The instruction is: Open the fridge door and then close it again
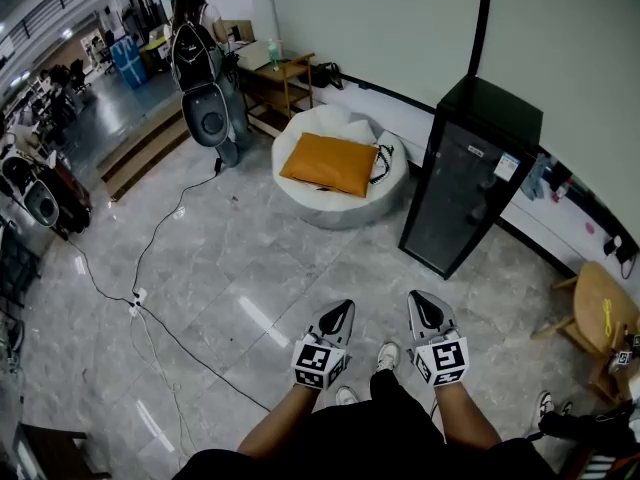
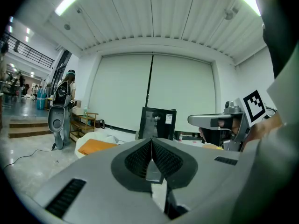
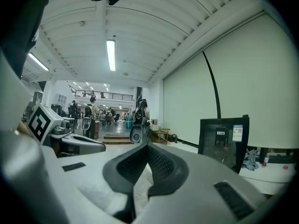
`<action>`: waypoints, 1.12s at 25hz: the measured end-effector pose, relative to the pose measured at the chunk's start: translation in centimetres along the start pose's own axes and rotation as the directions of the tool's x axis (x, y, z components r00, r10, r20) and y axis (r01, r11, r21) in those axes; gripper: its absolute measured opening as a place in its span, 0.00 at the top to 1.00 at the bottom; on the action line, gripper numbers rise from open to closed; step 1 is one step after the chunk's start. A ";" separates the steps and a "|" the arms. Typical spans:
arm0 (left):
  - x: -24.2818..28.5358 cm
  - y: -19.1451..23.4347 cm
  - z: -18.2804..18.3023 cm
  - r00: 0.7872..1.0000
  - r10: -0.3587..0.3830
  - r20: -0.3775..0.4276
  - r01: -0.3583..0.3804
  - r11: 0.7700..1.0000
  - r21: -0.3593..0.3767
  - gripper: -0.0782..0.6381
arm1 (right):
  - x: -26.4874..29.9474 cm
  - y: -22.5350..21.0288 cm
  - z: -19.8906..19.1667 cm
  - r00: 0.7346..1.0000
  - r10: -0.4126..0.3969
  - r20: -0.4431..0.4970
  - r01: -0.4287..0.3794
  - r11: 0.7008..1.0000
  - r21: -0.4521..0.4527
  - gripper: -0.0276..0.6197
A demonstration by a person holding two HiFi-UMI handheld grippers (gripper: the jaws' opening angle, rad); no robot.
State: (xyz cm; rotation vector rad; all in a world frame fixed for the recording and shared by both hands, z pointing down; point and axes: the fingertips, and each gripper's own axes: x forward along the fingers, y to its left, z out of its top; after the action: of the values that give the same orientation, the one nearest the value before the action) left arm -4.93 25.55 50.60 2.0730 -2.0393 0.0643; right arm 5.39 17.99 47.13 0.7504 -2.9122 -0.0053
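Stood well apart from fridge (image 1: 470, 173), door shut, beside the wall (image 1: 420, 28) ahead and rightward. Held left gripper (image 1: 343, 310) and right gripper (image 1: 420, 303) clenched and empty (nothing between either jaw pair), pointed forward, presumably for the approach; door not yet reachable.

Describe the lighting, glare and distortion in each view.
Head view: evenly lit, pale glare streaks on the glossy floor, wall bowed by the wide lens. Left gripper view: strong fisheye with black corners, ceiling lamp blown out white. Right gripper view: the same fisheye rounding, a bright ceiling tube, dim reflections in the fridge door.
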 end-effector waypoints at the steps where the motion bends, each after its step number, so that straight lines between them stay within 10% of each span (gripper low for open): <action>1: 0.4 0.2 0.2 1.000 0.000 0.002 0.000 1.000 0.003 0.86 | 0.3 -0.2 -0.1 1.000 0.000 -0.001 0.000 1.000 0.000 0.93; 28: 18.2 1.2 5.4 0.999 0.008 -0.032 -0.006 0.999 0.039 0.86 | 10.9 -15.0 1.0 0.998 0.052 0.033 -0.053 0.998 0.031 0.93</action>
State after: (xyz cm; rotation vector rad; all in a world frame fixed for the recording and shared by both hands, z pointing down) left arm -6.25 6.66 49.07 2.0739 -2.0424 0.1383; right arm 2.97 -0.43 46.98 0.6844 -2.9686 0.0349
